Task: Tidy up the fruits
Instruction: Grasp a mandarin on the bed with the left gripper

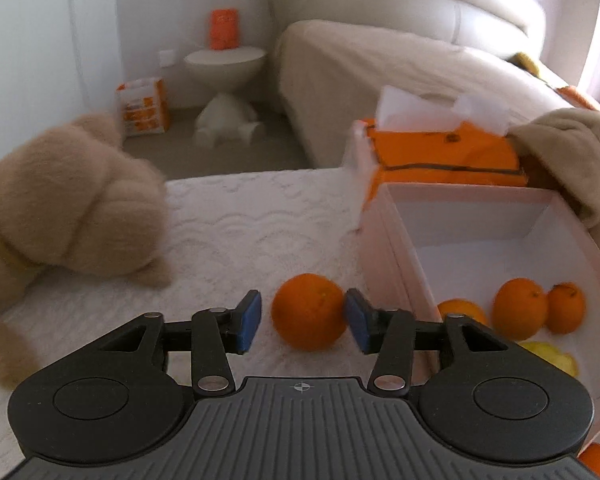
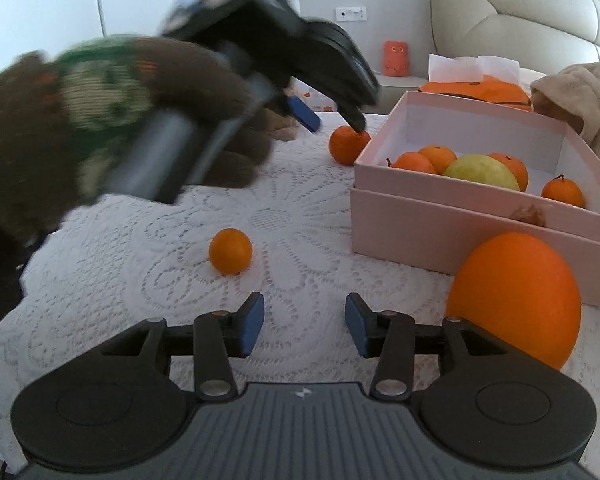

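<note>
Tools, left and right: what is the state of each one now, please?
Left tool: open, one finger on each side of the orange, not gripping it.
Right tool: open, holding nothing.

Oranges (image 2: 231,251) plain orange; one yellow-green fruit (image 2: 482,172) among them. Box (image 2: 440,232) pale pink, white inside. Tablecloth (image 2: 140,272) white floral lace. Gripper pads (image 1: 249,324) blue on black. Sleeve (image 2: 60,120) brown, green-patterned. Plush toy (image 1: 68,208) beige.
</note>
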